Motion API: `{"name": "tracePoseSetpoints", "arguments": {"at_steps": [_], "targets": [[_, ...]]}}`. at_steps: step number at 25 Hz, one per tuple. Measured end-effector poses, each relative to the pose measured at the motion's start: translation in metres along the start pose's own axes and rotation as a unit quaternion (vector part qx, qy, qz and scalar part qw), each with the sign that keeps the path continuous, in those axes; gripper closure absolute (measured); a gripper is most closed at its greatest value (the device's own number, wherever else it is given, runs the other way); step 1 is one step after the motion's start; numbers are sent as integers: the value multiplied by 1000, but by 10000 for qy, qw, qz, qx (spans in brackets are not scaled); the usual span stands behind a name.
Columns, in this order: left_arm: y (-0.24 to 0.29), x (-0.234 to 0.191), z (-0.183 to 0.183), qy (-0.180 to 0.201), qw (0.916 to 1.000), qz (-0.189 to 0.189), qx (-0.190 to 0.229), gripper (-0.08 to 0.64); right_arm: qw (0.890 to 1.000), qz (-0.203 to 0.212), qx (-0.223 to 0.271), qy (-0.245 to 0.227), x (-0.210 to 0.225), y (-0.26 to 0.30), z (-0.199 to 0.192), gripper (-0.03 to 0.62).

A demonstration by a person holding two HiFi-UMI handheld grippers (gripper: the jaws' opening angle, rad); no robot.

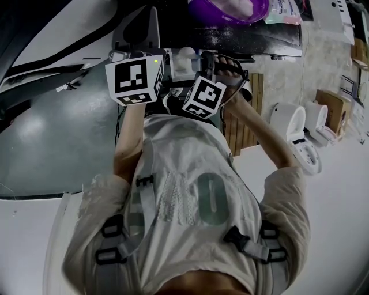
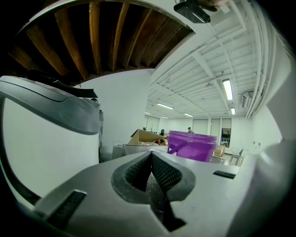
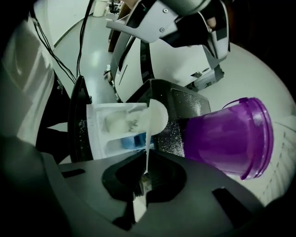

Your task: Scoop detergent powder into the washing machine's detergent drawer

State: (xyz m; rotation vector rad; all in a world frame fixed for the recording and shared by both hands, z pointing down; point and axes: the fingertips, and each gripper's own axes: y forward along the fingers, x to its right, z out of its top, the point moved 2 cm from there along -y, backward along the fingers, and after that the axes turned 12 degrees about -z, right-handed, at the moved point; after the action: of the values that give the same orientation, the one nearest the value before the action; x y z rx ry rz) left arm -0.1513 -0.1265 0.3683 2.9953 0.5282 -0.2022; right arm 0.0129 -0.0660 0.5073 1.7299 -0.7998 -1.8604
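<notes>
In the right gripper view my right gripper [image 3: 145,173] is shut on the thin handle of a white scoop [image 3: 158,115]. The scoop's round bowl hangs over the open white detergent drawer [image 3: 99,139], which has white powder [image 3: 121,122] in one compartment. A purple detergent bucket [image 3: 226,139] stands to the right of the drawer. My left gripper [image 2: 151,157] is shut, nothing between its ribbed pads, with powder specks on them. It points past the purple bucket [image 2: 192,146]. In the head view both marker cubes, left [image 1: 135,80] and right [image 1: 204,95], sit close together below the bucket [image 1: 228,8].
Spilled powder [image 3: 173,134] speckles the dark machine top between drawer and bucket. The washing machine's white body [image 2: 46,139] rises left of the left gripper. Cables [image 3: 51,51] hang down at the left. Boxes [image 2: 145,136] lie behind the bucket. White seats [image 1: 294,129] stand on the floor at the right.
</notes>
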Motion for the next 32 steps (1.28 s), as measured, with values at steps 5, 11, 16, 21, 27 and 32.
{"name": "tracePoseSetpoints", "arguments": {"at_steps": [5, 11, 16, 21, 27, 32], "targets": [[-2, 2, -2, 1, 10000, 5, -31, 540, 9986, -521, 58, 59, 5, -3, 2, 583], [-3, 6, -4, 20, 10000, 3, -57, 540, 9968, -794, 52, -49, 7, -2, 1, 583], [-4, 11, -6, 33, 10000, 9, -52, 540, 9952, -963, 68, -137, 5, -1, -2, 583], [-13, 16, -4, 48, 10000, 31, -15, 540, 9962, -857, 167, 25, 2, -8, -2, 583], [-19, 24, 4, 105, 9999, 24, 38, 540, 9946, -385, 367, 888, 15, -16, -3, 584], [-16, 32, 18, 233, 9996, -69, 139, 540, 9783, -78, 613, 1978, 39, -28, -8, 584]]}}
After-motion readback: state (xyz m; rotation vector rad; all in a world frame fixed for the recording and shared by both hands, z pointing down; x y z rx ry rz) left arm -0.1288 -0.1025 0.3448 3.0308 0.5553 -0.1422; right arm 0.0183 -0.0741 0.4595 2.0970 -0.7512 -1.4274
